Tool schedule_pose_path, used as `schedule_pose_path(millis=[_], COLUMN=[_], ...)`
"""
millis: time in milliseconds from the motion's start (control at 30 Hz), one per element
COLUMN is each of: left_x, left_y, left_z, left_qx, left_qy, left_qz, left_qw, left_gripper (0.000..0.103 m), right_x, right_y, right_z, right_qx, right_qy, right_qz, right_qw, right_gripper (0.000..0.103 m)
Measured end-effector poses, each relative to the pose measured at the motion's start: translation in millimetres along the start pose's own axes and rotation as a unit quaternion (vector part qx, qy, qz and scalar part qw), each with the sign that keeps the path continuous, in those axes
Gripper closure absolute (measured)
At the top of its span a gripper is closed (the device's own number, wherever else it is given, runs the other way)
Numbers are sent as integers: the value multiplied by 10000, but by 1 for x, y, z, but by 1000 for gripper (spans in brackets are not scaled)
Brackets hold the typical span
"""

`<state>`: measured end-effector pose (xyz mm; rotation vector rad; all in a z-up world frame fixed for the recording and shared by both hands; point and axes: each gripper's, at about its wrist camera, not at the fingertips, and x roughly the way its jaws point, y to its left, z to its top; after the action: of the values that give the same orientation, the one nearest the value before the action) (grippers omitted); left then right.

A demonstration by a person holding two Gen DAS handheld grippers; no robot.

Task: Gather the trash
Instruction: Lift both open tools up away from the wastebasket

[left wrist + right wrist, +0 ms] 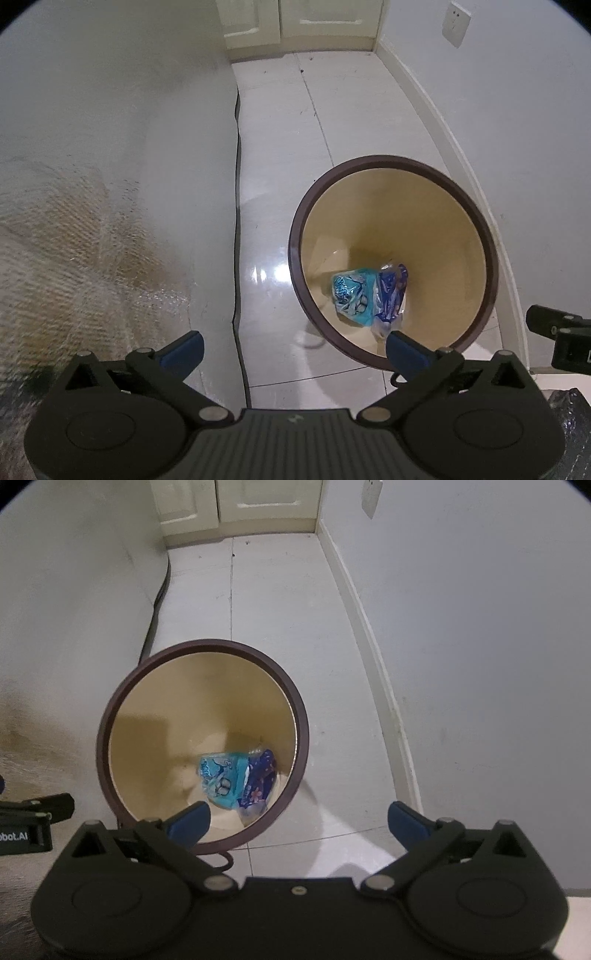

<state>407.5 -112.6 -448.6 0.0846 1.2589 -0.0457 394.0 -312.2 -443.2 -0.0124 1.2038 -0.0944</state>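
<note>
A round waste bin with a dark brown rim (369,161) (199,645) and tan inside stands on the pale tiled floor. At its bottom lie a light blue wrapper (351,295) (221,777) and a dark blue wrapper (392,291) (260,779), side by side. My left gripper (295,349) hangs open above the floor, left of the bin, with nothing between its blue-padded fingers (184,350). My right gripper (299,821) is open too, over the bin's near right edge, and holds nothing. Part of the right gripper (557,339) shows at the left view's right edge.
A white bed or sofa side (147,147) with a worn, stained patch runs along the left of the floor strip. A white wall with a skirting board (369,646) bounds the right. Cream cabinet doors (236,506) close the far end. A dark loop (221,862) lies by the bin's base.
</note>
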Motion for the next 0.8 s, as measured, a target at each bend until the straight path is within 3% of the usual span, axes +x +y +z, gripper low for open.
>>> schedule_pose_path(millis=[467,800], left_x=[-75,-147], left_y=[8,-3], left_z=[-34,-60], left_qx=[-37,151], left_qy=[-477,-952], left_qz=[-6,-110], left_qw=[9989,9953], left_gripper=[0,0], right_x=[-73,-151], right_y=[-10,-17], right_z=[-32,-56], right_qx=[238,259], right_qy=[-360,-879], right_qz=[-61,-67], right_qw=[9991,9958], right_gripper=[0,0])
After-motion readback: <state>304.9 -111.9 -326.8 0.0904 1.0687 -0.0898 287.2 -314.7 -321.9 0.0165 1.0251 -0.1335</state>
